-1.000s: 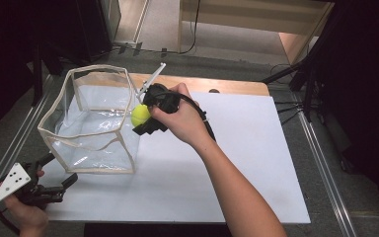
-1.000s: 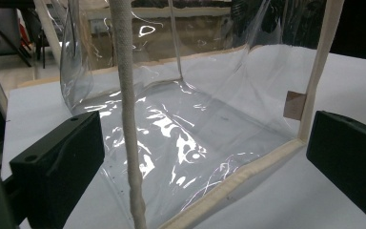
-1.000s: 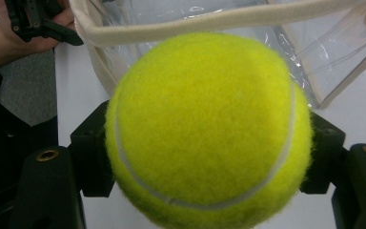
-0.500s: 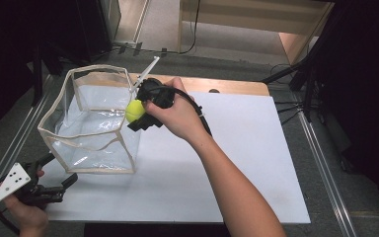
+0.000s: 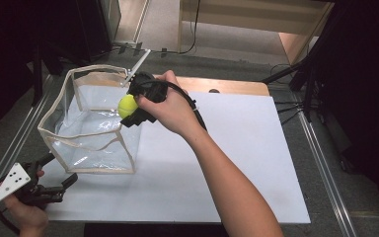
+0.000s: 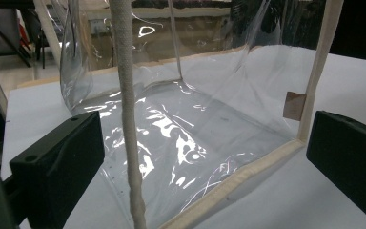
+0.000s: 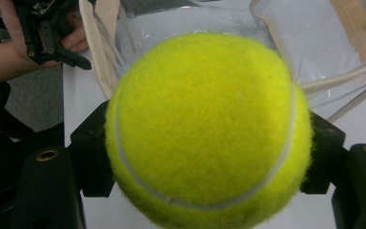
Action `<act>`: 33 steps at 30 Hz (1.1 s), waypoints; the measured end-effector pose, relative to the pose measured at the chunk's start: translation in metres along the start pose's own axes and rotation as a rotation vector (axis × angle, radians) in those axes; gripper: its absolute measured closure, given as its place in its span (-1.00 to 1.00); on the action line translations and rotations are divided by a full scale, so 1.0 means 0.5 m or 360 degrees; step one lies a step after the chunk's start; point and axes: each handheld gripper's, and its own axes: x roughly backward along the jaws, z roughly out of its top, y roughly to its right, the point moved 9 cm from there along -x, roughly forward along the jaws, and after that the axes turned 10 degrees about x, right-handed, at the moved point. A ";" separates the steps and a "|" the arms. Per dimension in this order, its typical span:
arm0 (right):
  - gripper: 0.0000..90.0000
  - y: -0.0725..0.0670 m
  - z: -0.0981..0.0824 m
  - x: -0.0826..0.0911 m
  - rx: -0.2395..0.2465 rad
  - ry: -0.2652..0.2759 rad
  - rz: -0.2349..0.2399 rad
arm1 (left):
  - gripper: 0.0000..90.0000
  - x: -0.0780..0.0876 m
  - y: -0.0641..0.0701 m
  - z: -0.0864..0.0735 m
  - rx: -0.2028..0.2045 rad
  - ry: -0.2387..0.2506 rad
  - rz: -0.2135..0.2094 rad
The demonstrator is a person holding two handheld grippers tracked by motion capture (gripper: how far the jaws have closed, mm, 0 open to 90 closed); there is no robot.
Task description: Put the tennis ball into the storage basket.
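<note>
Black left gripper (image 5: 61, 185): near front left corner of the white table (image 5: 237, 163), held low in a hand, jaws apart and level, pointing at the clear bag (image 5: 91, 128), nothing between them. Clear bag: upright, mouth upward, left half of table. Yellow tennis ball (image 5: 127, 106): round, no long axis; clamped in right gripper (image 5: 131, 106) over the bag's right rim, forearm reaching diagonally from the front edge.

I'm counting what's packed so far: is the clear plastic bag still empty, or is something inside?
Empty. Through the clear plastic bag with beige trim only its bare floor shows; the yellow tennis ball is clamped in the right gripper at its rim.
</note>
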 end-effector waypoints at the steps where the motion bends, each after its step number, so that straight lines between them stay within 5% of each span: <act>1: -0.47 0.000 0.000 0.000 0.0000 0.0000 0.0000 | -1.00 0.000 0.000 0.000 0.0000 0.0000 0.0000; 33: -0.47 0.004 0.073 -0.024 0.0047 -0.0007 0.0023 | -1.00 0.000 0.000 0.001 0.0005 0.0007 -0.0005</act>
